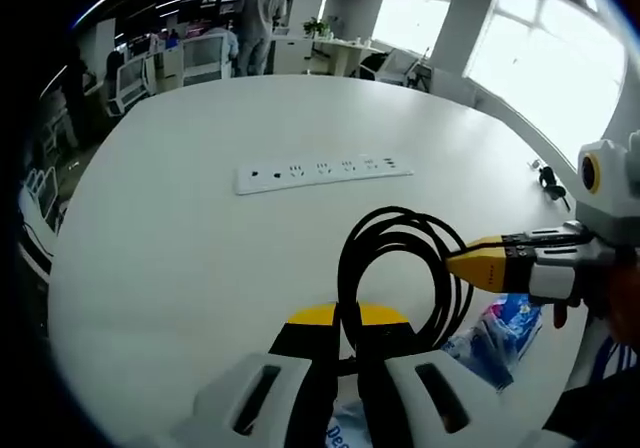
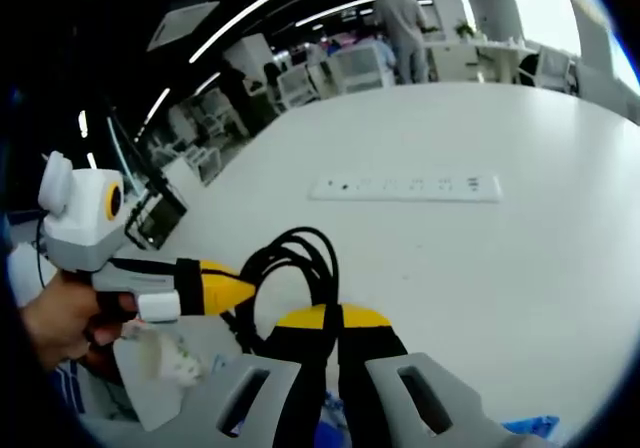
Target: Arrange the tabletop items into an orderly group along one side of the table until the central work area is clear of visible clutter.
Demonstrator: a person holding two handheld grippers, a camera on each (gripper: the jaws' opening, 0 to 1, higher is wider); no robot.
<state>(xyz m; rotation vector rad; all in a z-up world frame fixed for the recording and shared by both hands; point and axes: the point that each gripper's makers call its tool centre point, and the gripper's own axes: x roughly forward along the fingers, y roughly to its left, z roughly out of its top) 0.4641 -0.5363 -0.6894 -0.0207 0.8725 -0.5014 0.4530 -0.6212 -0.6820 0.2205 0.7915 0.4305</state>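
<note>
A coiled black cable (image 1: 395, 258) lies on the white table (image 1: 200, 238) just in front of my jaws. My left gripper (image 1: 346, 316) is shut on the coil's near edge, and a strand runs down between its yellow tips. Coming in from the right, my right gripper (image 1: 462, 265) is closed with its tip against the coil's right side. In the right gripper view the same cable (image 2: 292, 263) runs down into my right gripper (image 2: 330, 318), which is shut on it. A hand holds the left gripper (image 2: 228, 288) against the coil's left side.
A long white power strip (image 1: 322, 171) (image 2: 405, 186) lies across the table's middle. A blue printed packet (image 1: 500, 333) sits by the near edge under the right gripper, with a clear plastic bag (image 2: 160, 368) close by. A small black item (image 1: 548, 180) rests far right. Desks, chairs and people stand beyond.
</note>
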